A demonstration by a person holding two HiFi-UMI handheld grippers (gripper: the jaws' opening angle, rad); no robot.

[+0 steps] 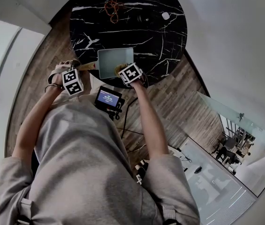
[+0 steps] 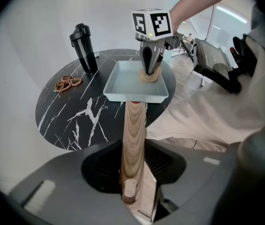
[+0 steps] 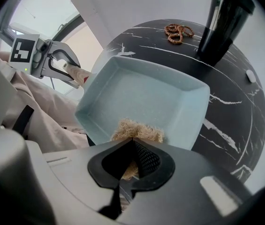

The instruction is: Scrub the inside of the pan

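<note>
A square pale-blue pan (image 1: 113, 61) (image 2: 137, 82) (image 3: 144, 102) rests on the near edge of the round black marble table (image 1: 137, 27). Its wooden handle (image 2: 133, 139) (image 3: 78, 74) runs out toward me, and my left gripper (image 1: 72, 81) (image 2: 132, 191) is shut on it. My right gripper (image 1: 130, 74) (image 3: 132, 165) points down into the pan's near right corner, shut on a tan fibrous scrubber (image 2: 149, 75) (image 3: 137, 131) that presses on the pan floor.
A black bottle (image 2: 84, 48) (image 3: 223, 25) and a string of brown beads (image 1: 113, 8) (image 2: 68, 83) (image 3: 178, 32) lie at the far side of the table. A small white object (image 1: 165, 16) sits at the far right. A screen device (image 1: 108, 99) hangs at my waist.
</note>
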